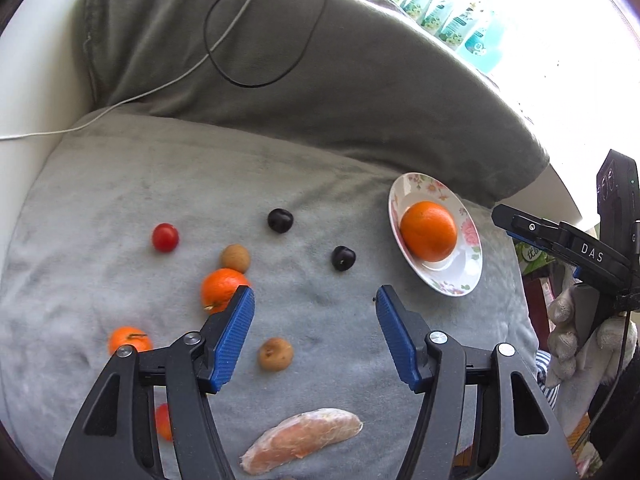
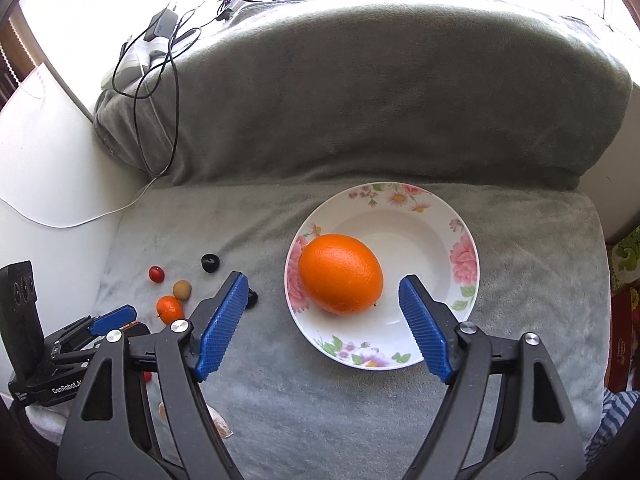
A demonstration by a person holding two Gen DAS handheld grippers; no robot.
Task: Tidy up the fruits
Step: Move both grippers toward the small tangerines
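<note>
The left gripper [image 1: 315, 300] hangs with jaws apart and empty over the loose fruit on the grey cushion [image 1: 120, 184], nearest the small mandarin [image 1: 221, 289] beside its left jaw. The plate [image 2: 436, 216], holding a large orange [image 2: 340, 274], lies toward the cushion's right edge, under the right gripper [image 2: 322, 292], its jaws also apart, probably clear of the orange.

It looked like a home living space: a grey plush cushion [image 2: 360, 380] served as the work surface, with a matching padded backrest [image 2: 380, 92] rising behind it. Beyond the backrest, charger cables [image 2: 160, 60] trailed toward a bright window, and a flower-patterned plate [image 2: 466, 256] sat on the cushion.
</note>
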